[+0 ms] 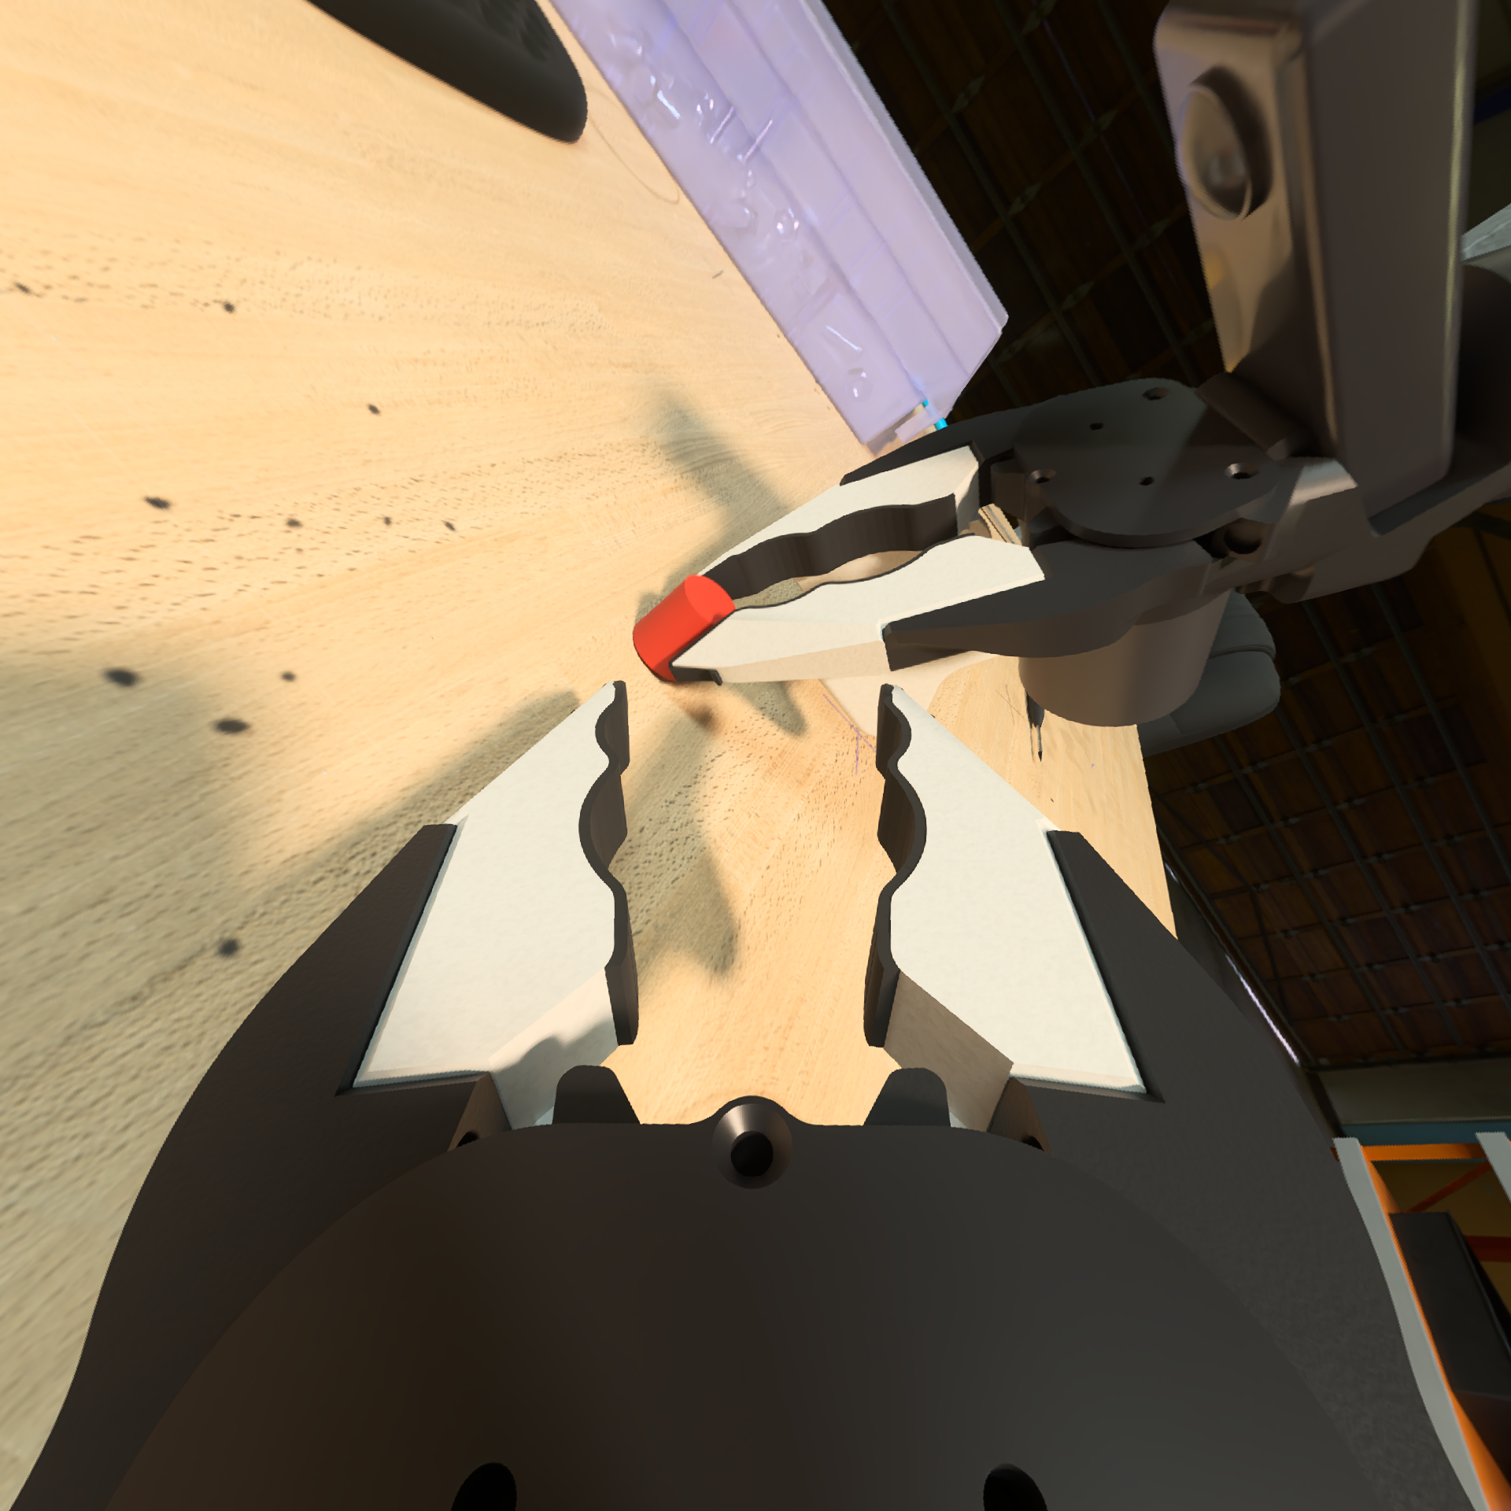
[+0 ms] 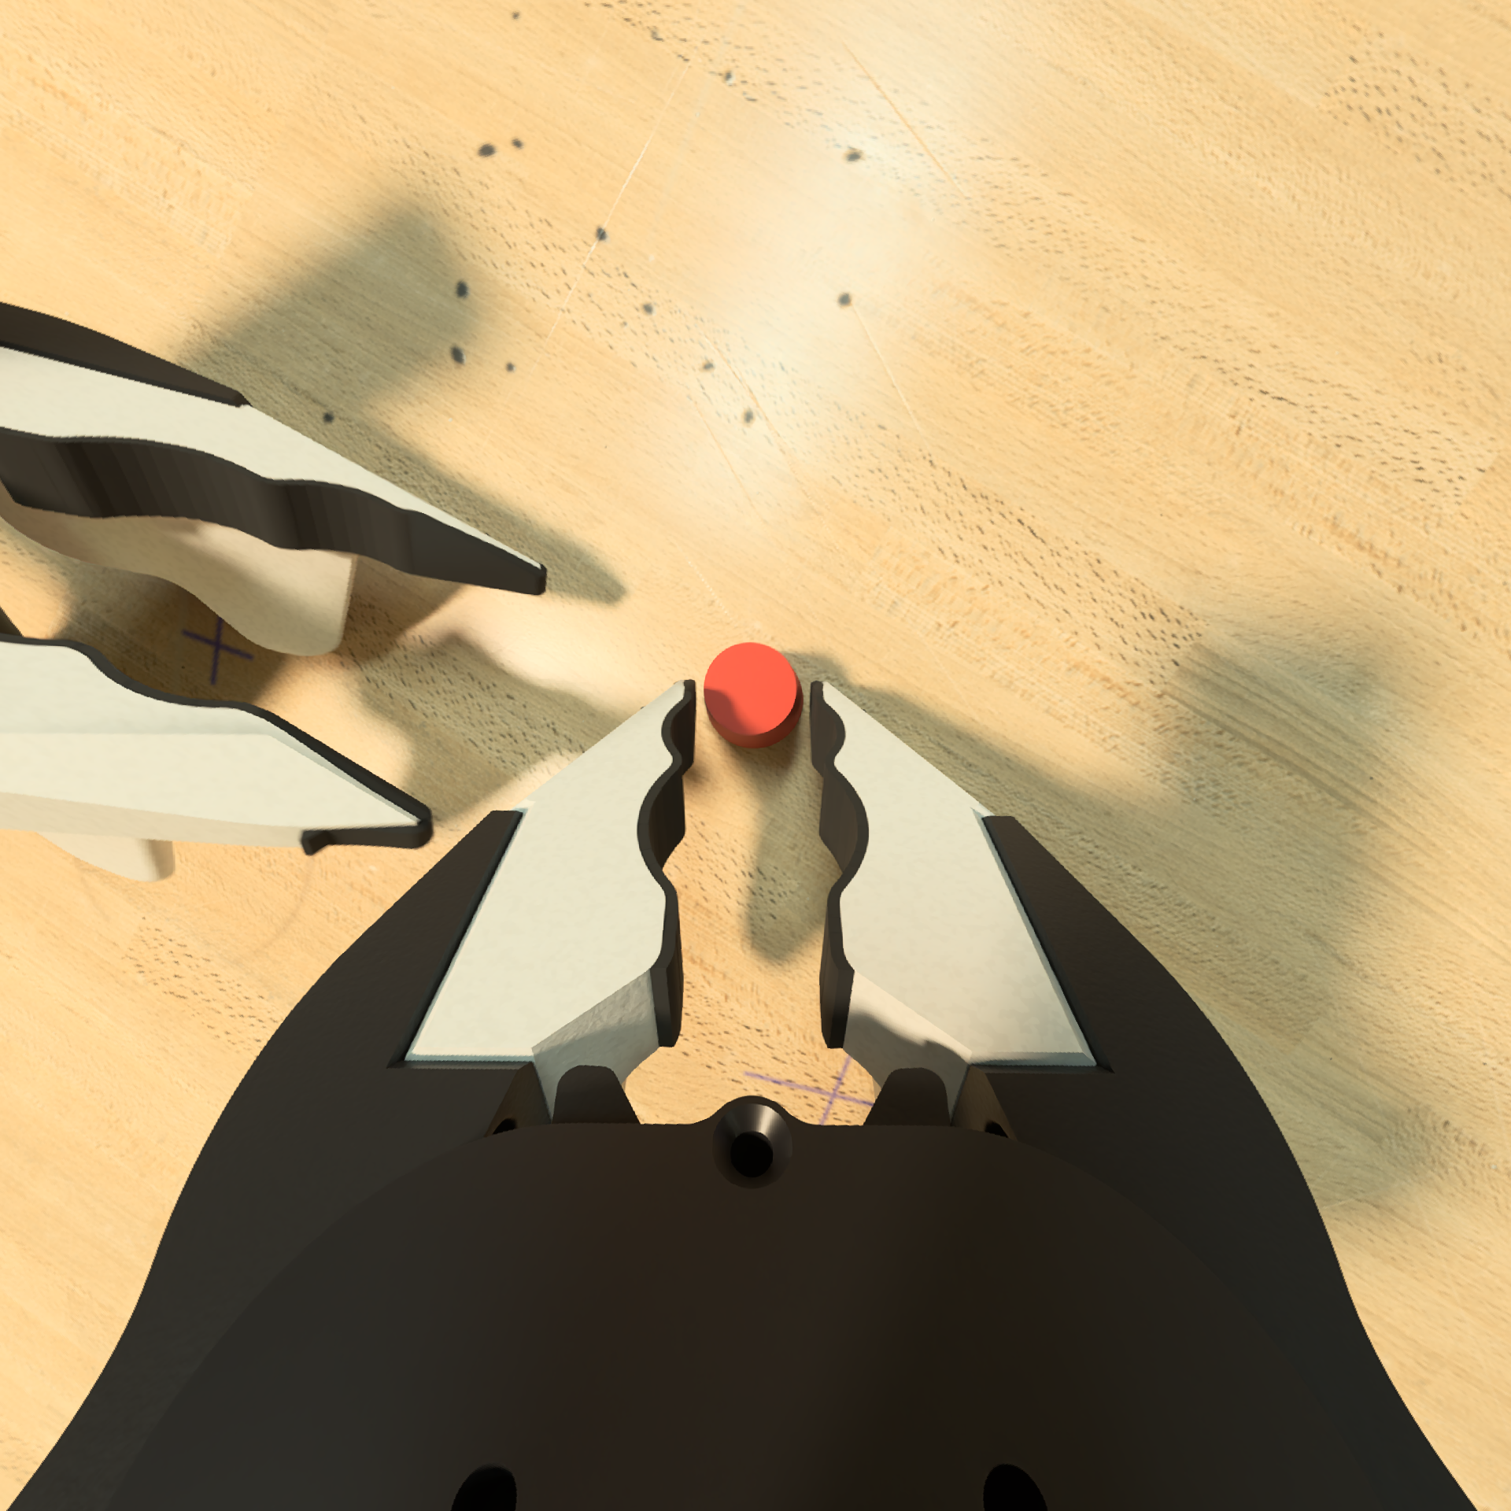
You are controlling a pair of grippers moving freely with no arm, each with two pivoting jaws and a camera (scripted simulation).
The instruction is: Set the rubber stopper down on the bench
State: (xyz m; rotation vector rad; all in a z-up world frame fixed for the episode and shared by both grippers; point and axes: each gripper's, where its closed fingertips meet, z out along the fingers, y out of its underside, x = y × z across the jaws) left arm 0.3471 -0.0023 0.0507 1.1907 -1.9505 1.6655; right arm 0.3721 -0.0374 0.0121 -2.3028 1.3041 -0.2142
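The red rubber stopper (image 2: 751, 693) stands upright on the wooden bench (image 2: 1063, 409), between the tips of my right gripper (image 2: 752, 688). A thin gap shows on each side of it, so the jaws stand slightly open around it. In the left wrist view the stopper (image 1: 672, 629) sits at the tips of the right gripper (image 1: 699, 629), low at the bench surface. My left gripper (image 1: 752, 695) is open and empty, just short of the stopper; it also shows in the right wrist view (image 2: 486, 705), to the left.
A pale purple translucent box (image 1: 801, 204) lies along the bench's far edge. A dark rounded object (image 1: 490, 65) sits beyond it. The bench edge (image 1: 1145, 818) runs close on the right. Thin purple crosses (image 2: 217, 650) are marked on the wood.
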